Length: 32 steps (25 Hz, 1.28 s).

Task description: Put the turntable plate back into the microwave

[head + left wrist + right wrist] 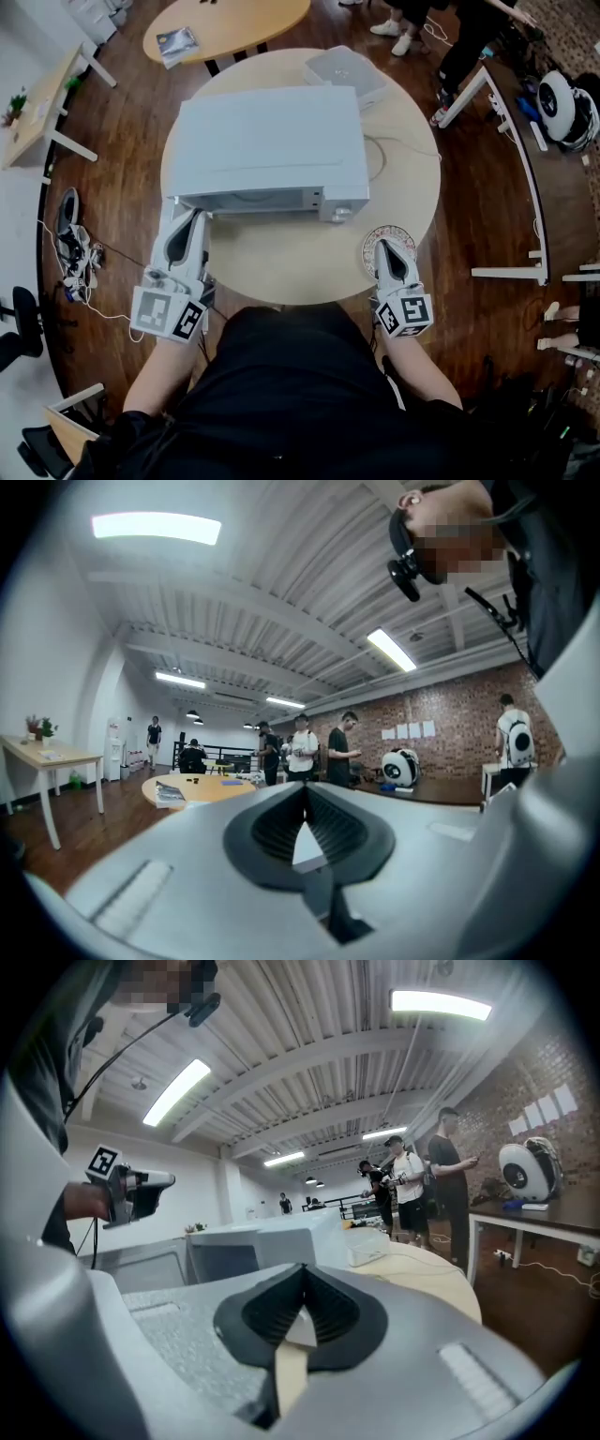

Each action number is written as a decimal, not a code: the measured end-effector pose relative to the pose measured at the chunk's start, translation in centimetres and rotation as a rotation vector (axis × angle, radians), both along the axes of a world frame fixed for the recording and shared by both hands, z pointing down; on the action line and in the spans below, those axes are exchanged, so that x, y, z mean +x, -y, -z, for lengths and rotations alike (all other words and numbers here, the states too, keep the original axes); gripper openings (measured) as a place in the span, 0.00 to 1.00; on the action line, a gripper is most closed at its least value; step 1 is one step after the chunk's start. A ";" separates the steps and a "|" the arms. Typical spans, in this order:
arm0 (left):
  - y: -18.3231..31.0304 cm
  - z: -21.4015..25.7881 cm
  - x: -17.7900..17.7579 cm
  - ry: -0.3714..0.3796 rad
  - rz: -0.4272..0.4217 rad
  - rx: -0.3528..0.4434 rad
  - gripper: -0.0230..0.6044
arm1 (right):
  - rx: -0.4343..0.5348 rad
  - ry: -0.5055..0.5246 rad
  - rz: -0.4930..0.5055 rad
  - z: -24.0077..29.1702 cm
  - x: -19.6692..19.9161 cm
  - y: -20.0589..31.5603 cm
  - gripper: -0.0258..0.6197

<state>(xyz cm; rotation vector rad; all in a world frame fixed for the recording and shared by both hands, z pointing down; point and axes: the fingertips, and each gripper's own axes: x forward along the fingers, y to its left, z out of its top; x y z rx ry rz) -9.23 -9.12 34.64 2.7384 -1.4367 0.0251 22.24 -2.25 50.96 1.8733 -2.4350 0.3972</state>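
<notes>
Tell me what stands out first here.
The white microwave fills the middle of the round table. The turntable plate lies outside it on the table near its right front corner, partly under the right gripper. The left gripper sits by the microwave's left front corner; both grippers' jaws are together.

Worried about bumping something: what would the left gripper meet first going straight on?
Likely nothing near: the left gripper seems to point past the microwave, over open floor toward a distant round table. Depth is unclear.
</notes>
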 end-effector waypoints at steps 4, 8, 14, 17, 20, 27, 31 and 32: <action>0.7 -0.5 1.1 0.014 -0.007 -0.023 0.04 | -0.100 -0.021 -0.062 -4.8 3.3 -0.7 0.04; 1.3 -0.9 1.4 0.034 -0.029 -0.039 0.04 | -0.224 -0.034 -0.162 -10.1 6.0 -2.3 0.09; 2.7 -0.1 2.4 0.050 -0.075 -0.032 0.04 | -0.336 -0.017 -0.361 -14.8 10.7 -5.0 0.31; 3.2 0.3 2.6 0.045 -0.096 -0.025 0.04 | -0.391 0.011 -0.461 -16.8 12.7 -6.5 0.40; 3.6 0.0 2.9 0.036 -0.113 -0.032 0.04 | -0.441 0.067 -0.545 -18.8 14.0 -7.5 0.44; 4.1 -0.4 2.9 0.030 -0.134 -0.054 0.04 | -0.524 0.190 -0.507 -22.1 12.0 -6.6 0.45; 4.2 -0.6 3.0 0.030 -0.129 -0.055 0.04 | -0.540 0.315 -0.535 -23.1 11.9 -6.2 0.45; 4.1 -0.6 3.2 0.028 -0.130 -0.055 0.04 | -0.540 0.332 -0.538 -23.2 12.1 -6.2 0.45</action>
